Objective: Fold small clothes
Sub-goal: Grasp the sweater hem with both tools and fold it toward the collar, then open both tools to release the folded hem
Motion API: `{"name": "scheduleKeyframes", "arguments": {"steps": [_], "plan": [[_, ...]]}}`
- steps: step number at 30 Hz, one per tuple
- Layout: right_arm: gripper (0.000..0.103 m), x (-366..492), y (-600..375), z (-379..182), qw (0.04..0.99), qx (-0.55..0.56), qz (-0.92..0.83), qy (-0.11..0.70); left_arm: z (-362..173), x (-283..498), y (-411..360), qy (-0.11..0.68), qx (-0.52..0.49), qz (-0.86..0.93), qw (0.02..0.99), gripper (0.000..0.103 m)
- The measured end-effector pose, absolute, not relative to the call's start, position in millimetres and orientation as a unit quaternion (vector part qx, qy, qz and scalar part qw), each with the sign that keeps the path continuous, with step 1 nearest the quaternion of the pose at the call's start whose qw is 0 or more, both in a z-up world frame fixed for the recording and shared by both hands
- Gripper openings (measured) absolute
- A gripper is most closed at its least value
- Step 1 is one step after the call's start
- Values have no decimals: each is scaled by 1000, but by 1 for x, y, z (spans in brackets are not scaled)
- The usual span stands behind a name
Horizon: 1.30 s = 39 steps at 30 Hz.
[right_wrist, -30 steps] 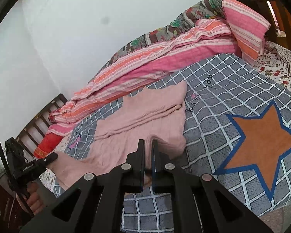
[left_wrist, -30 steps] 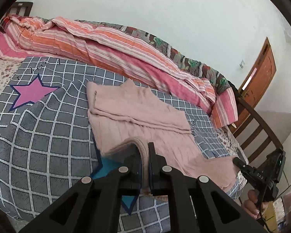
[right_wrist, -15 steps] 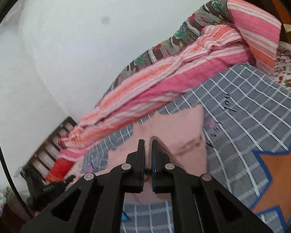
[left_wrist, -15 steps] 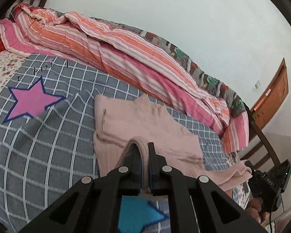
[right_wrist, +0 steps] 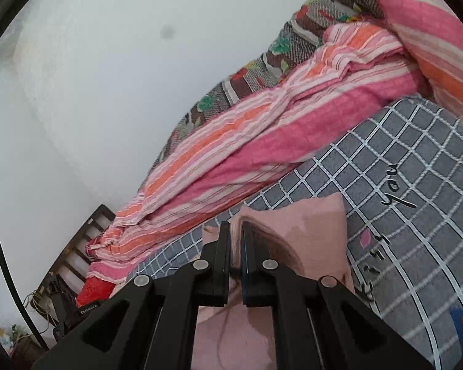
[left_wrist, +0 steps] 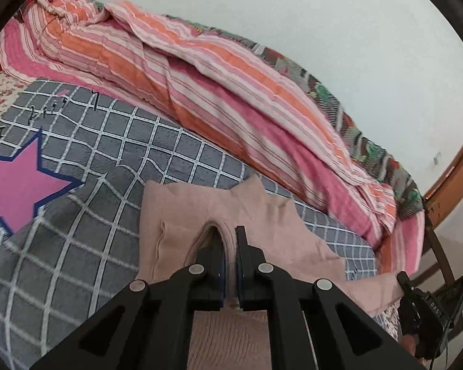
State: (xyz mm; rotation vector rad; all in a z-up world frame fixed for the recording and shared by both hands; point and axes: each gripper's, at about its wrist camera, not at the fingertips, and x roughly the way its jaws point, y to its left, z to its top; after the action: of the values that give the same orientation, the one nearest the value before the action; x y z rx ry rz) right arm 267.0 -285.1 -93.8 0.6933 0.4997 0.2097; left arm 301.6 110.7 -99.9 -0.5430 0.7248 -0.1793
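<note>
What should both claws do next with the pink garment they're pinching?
Probably carry the pinched edge on toward the far edge, then lower it. Left claw and right claw are both shut on the pink garment, its near part lifted over the half lying flat on the checked blanket.

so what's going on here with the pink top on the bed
A person is folding a small pink garment on a grey checked blanket, with a handheld gripper in each hand. The left gripper and the right gripper are each shut on an edge of the garment, holding that edge lifted above the part lying flat. A striped quilt is bunched along the wall behind. The fold is not yet laid down.
</note>
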Motion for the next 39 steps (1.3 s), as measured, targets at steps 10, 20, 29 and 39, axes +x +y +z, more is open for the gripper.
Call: {"name": "scheduleKeyframes", "arguments": {"steps": [10,20,29,39], "plan": [[5,328,-282,-125,907,316,71,270,-132,364,97,387,-240,-57,889,6],[33,326,-274,-144,901,296,89,304,-133,361,98,373,-222,-64,898,64],[40,261,-255,-143,911,212,91,341,-129,308,103,395,-193,-95,893,64],[45,198,-268,-166,888,208,67,403,-142,224,105,419,-163,-115,886,64]]}}
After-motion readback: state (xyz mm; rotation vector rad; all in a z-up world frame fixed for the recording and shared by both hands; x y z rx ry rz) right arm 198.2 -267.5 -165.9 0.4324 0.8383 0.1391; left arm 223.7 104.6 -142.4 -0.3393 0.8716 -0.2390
